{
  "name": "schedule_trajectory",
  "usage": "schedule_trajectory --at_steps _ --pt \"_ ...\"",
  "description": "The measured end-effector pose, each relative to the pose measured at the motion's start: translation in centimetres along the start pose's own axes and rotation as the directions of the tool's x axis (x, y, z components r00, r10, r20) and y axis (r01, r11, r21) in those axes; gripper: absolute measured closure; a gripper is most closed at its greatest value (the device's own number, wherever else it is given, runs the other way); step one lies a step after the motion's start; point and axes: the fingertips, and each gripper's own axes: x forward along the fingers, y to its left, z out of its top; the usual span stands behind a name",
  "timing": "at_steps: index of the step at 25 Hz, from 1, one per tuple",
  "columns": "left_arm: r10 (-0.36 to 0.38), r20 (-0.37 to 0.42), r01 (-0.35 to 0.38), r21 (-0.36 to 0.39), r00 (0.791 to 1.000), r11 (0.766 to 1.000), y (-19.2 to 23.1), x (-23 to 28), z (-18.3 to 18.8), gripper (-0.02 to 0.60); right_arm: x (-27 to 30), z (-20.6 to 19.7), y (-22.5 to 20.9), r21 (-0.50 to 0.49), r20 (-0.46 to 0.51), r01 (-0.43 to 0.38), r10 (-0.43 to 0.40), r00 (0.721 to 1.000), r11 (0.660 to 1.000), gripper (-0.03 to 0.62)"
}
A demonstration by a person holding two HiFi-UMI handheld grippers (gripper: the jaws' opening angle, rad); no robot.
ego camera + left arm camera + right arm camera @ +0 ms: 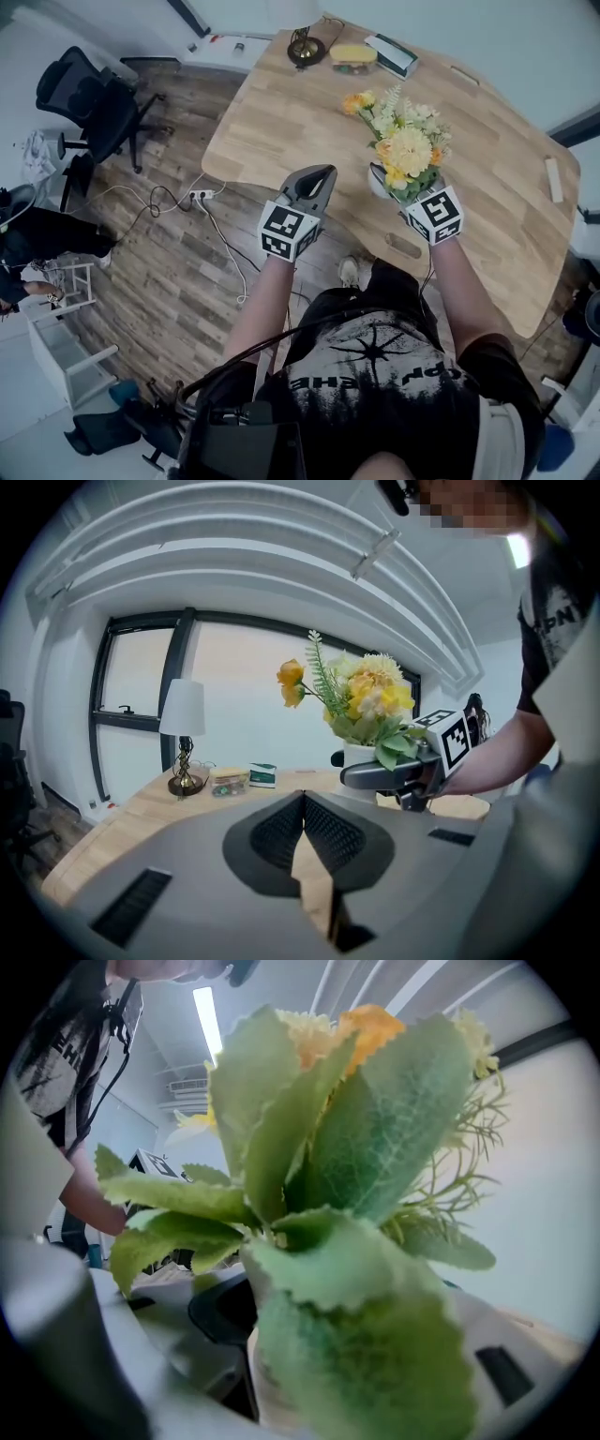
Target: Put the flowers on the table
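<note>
Two grippers: the left gripper (300,797) is idling, jaws together on nothing; the right gripper (392,190) is clamping the white vase (360,756) of flowers (405,145) between its jaws. I am aiming at lowering it upright onto the worktop (281,112) beneath them.

table (281,112): pale wood, grain shown, matt and smooth.
floor (169,272): darker planks, wood grain seen, dull finish.
flowers (405,150): matt, veined, faintly fuzzy, like cloth.
vase (361,757): white, smooth.
left gripper (305,796): grey matt plastic shell; black ribbed pads.
lamp base (306,47): dark metal, slightly shiny.
shirt (375,375): black printed cloth.
</note>
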Motion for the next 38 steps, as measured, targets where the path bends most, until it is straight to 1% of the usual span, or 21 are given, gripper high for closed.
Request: schedule_trajectory --at_steps 4,10,15,20,26,29,31,34,38 --pt "0.018 -0.014 -0.018 -0.002 1.000 1.000 0.7 1.3 -0.2 0.568 1.7 -1.3 -1.1 0.017 0.021 -0.043 0.043 0.999 0.999 0.350" --pt "0.032 -0.023 -0.033 -0.039 0.999 0.999 2.3 2.7 -1.4 0.568 6.0 -3.6 -1.4 0.029 0.024 -0.104 0.104 0.994 0.994 0.350" --pt "0.036 -0.036 -0.038 -0.075 0.999 0.996 2.5 4.9 -2.7 0.568 7.7 -4.4 -2.3 0.025 0.028 -0.141 0.140 0.990 0.990 0.350" --pt "0.050 -0.050 -0.055 -0.101 0.997 0.993 2.6 5.7 -4.0 0.568 8.5 -5.1 -2.3 0.019 0.030 -0.171 0.170 0.985 0.985 0.350" --pt "0.070 -0.068 -0.078 -0.129 0.995 0.989 2.7 5.7 -5.3 0.568 8.6 -5.0 -2.4 0.015 0.063 -0.175 0.174 0.983 0.984 0.350" --pt "0.077 -0.063 -0.086 -0.150 0.995 0.985 2.7 5.5 -5.8 0.568 8.6 -5.1 -2.2 0.022 0.068 -0.178 0.176 0.982 0.984 0.350" --pt "0.081 -0.060 -0.090 -0.168 0.995 0.982 2.9 5.4 -6.0 0.568 8.6 -4.9 -2.2 0.004 0.073 -0.181 0.180 0.981 0.983 0.350" --pt "0.087 -0.062 -0.097 -0.178 0.994 0.979 3.3 5.2 -6.2 0.568 8.5 -4.8 -2.0 -0.014 0.075 -0.181 0.181 0.981 0.983 0.350" --pt "0.091 -0.068 -0.102 -0.194 0.994 0.976 3.4 4.9 -6.6 0.568 8.5 -5.0 -2.0 -0.004 0.075 -0.173 0.173 0.982 0.985 0.350"
